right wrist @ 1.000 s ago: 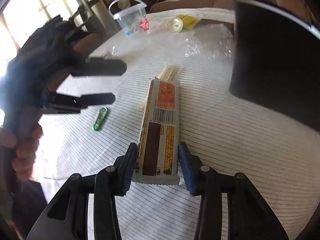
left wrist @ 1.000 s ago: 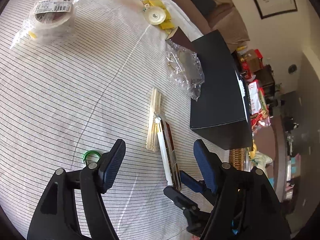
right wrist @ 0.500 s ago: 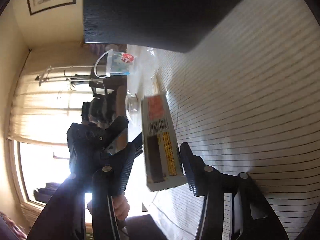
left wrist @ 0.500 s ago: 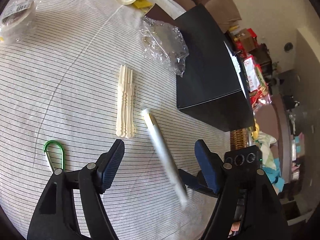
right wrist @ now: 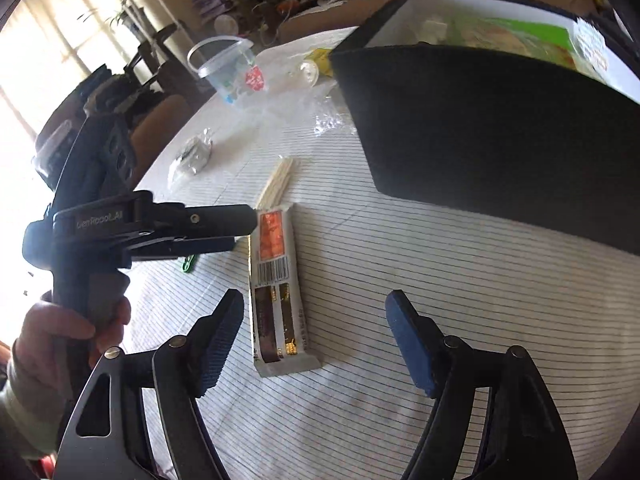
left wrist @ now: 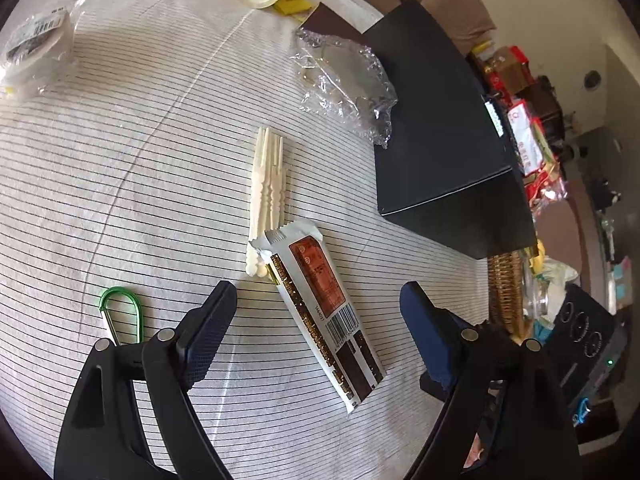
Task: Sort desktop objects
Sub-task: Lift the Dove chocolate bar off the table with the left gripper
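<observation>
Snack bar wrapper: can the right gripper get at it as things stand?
Probably yes. The snack bar lies flat on the striped tablecloth just ahead of the right gripper, whose jaws are opening with nothing between them. The left gripper hovers only near its far end.

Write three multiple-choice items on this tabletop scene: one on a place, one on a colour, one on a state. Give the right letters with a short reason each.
1. Where does the white-wrapped snack bar with the orange label lie?
A. inside the black box
B. flat on the striped tablecloth, its far end over the cream plastic picks
C. on the clear crinkled bag

2. What colour is the small metal carabiner?
A. green
B. red
C. blue

3. How do the right gripper jaws stand?
A. clamped on the bar
B. clamped on the picks
C. apart, opening, touching nothing

Answers: 1 B, the left wrist view shows the bar flat on the cloth, beside the black box. 2 A, its loop is bright green. 3 C, both pads stand clear of the bar lying between them.
</observation>
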`<state>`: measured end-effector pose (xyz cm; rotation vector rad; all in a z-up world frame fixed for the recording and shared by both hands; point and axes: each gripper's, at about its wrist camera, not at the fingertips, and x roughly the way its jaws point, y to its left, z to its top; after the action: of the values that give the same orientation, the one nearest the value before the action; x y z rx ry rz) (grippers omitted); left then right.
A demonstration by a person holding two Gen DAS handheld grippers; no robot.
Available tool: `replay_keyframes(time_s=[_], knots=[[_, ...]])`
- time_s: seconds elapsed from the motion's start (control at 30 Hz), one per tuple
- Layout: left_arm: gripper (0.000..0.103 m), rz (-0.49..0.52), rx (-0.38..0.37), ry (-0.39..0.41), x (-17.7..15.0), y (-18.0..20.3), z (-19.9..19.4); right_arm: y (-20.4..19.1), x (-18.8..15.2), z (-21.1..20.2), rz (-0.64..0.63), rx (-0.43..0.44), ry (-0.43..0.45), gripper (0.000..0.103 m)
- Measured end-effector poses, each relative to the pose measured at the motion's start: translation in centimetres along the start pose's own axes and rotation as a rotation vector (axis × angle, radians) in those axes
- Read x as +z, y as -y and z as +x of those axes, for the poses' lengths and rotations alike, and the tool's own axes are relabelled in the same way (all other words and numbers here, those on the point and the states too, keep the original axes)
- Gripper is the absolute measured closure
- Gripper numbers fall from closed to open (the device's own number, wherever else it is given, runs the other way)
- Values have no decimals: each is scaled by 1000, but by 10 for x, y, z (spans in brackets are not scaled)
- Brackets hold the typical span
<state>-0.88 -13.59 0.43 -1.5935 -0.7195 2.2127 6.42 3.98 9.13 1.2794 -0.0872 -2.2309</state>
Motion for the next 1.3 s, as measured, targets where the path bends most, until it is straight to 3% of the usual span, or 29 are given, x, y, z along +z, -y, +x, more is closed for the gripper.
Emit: replay_keyframes(time_s=[0.1,0.23,0.3,0.33,0.43,0.5,0.63,0.93,1.07,1.3], knots=[[26,9,-15,18,1,2,-6,-27,-3,14,-116,-41,-14,22],[57,-5,-35,40,5,-3,-17,-45,-17,28,-247,-134,-36,22],[64,-16,-37,39,6,-7,-19,-52,-23,38,-298,-170,-47,22],[64,-22,-39,37,5,-9,-19,-56,-25,43,-320,-185,-58,25],[64,-33,-52,29,4,-12,-19,-63,-28,49,-358,-203,-53,61],[64,-38,-56,22,3,-11,-18,-60,-25,47,-331,-182,-52,62],[64,-59,-80,-13,0,-13,-13,-21,-18,34,-97,-4,-53,62],[64,-100,-215,-72,-7,0,1,75,-38,38,660,597,-12,62],[64,-84,-263,-62,-5,20,4,85,-49,37,769,677,-13,62],[64,-59,-286,-75,-3,53,17,91,-54,42,817,717,-11,62]])
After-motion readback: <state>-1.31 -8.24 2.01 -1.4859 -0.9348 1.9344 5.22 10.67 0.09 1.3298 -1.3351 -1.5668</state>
